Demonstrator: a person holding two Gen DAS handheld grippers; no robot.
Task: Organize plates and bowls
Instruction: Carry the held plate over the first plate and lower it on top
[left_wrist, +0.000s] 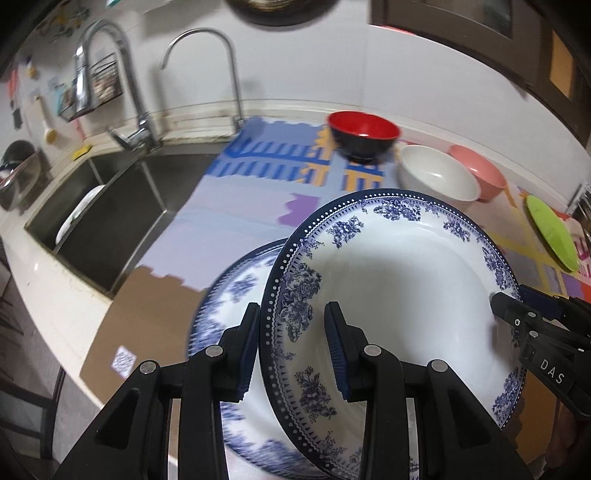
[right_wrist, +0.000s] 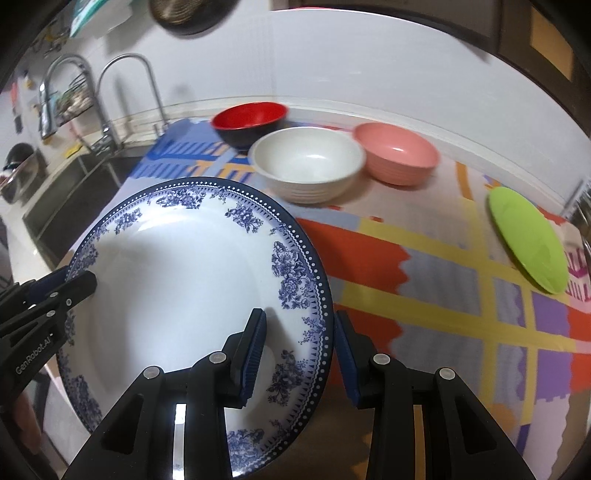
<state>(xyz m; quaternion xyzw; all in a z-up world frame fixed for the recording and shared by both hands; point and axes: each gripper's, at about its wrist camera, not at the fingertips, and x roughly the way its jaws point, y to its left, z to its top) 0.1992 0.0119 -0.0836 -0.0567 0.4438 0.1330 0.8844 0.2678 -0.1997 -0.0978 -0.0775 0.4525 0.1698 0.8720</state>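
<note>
A white plate with blue flowers is held up between both grippers; it also shows in the right wrist view. My left gripper is shut on its left rim. My right gripper is shut on its right rim. A second blue-flowered plate lies flat under and left of it. A red and black bowl, a white bowl, a pink bowl and a green plate stand on the colourful mat.
A steel sink with two taps lies to the left, with a white dish in it. The patterned mat covers the counter. The wall runs along the back. A rack edge is at far right.
</note>
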